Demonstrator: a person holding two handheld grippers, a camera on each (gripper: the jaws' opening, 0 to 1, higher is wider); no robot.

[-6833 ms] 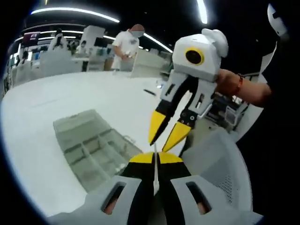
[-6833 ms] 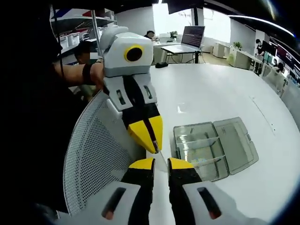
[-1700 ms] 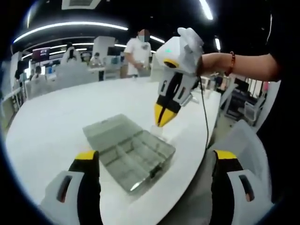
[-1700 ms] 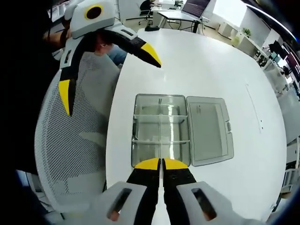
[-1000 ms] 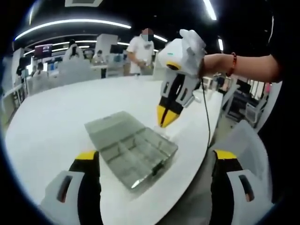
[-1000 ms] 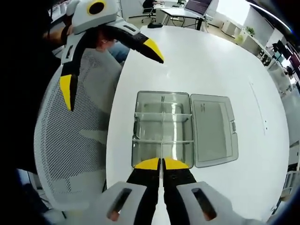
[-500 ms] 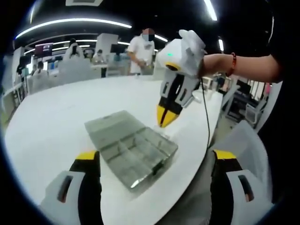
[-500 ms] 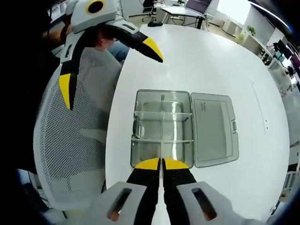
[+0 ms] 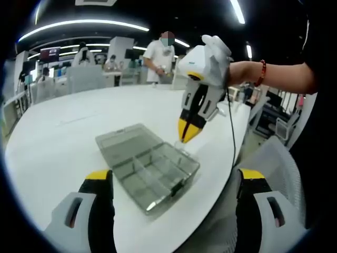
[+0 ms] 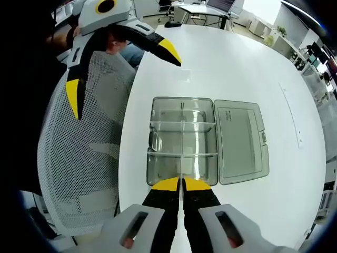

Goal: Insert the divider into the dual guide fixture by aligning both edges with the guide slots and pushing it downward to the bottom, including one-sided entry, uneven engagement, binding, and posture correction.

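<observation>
Clear plastic box (image 10: 182,141) sits open on the white table (image 10: 237,63), lid (image 10: 240,141) flat to its right. My right gripper (image 10: 181,184) pinches the thin divider (image 10: 181,169) over the box's near edge. My left gripper (image 10: 122,66) is spread wide, holding nothing, off the table's left side above a mesh chair (image 10: 84,158).

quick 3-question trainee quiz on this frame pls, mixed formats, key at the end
1. True or false: the left hand-held gripper is clamped on the clear compartment box.
2. Multiple choice: the right hand-held gripper is (A) wide open, (B) shut on a thin clear divider, (C) resting on the mesh chair.
3. Fill in: the box's lid lies ____ beside it on the white table.

Key: 1 false, it hangs open, apart from the box. 2 B. 3 open.
</observation>
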